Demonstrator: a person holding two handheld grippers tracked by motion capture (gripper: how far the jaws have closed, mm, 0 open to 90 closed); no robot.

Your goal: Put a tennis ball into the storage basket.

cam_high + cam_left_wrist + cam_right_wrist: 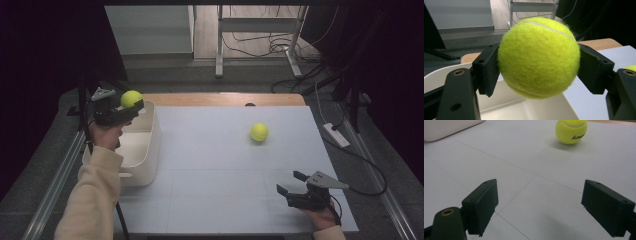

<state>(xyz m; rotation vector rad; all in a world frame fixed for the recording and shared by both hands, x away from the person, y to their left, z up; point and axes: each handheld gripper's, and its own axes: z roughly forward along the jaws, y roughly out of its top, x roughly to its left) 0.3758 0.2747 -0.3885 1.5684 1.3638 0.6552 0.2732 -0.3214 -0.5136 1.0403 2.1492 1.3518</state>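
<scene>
My left gripper (131,106) is shut on a yellow-green tennis ball (130,98), held in the air over the far end of a white bin (150,150). In the left gripper view the ball (539,56) sits pinched between both black pads, with the bin's inside (529,110) just below it. A second tennis ball (259,132) rests on the white table top, right of centre. My right gripper (292,182) stands open low over the table's near right part, with nothing between its fingers; in the right gripper view that ball (571,130) lies well ahead of it.
The white bin stands along the table's left edge (120,210). A wooden strip (225,99) runs along the table's far edge. Beyond it are a metal stand's legs (220,60) and loose cables (280,47) on the floor. A white power strip (336,134) lies right of the table.
</scene>
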